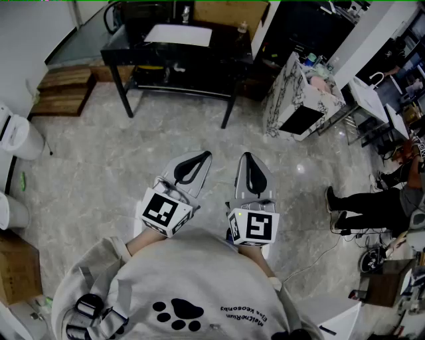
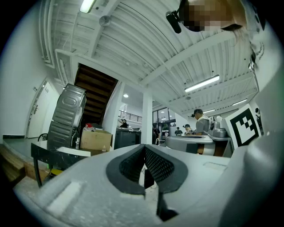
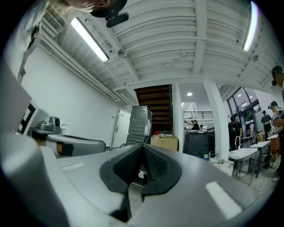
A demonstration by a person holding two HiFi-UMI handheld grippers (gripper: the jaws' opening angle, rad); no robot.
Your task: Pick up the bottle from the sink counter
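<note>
Both grippers sit close in front of the person's chest and point forward over the marble floor. My left gripper [image 1: 206,155] [image 2: 144,146] has its jaws closed tip to tip with nothing between them. My right gripper [image 1: 246,155] [image 3: 143,146] is shut and empty too. A marble-patterned sink counter [image 1: 290,85] stands far ahead to the right, with small items on top [image 1: 317,70]. In the right gripper view a small bottle [image 3: 209,155] shows on that counter [image 3: 222,165], far from the jaws. Which item is the task's bottle I cannot tell from the head view.
A black table [image 1: 174,50] with a white sheet [image 1: 178,34] and a cardboard box [image 1: 229,12] stands straight ahead. Wooden steps [image 1: 63,89] lie at the left, a toilet [image 1: 16,136] nearer left. A person's legs [image 1: 368,207] and cables are at the right.
</note>
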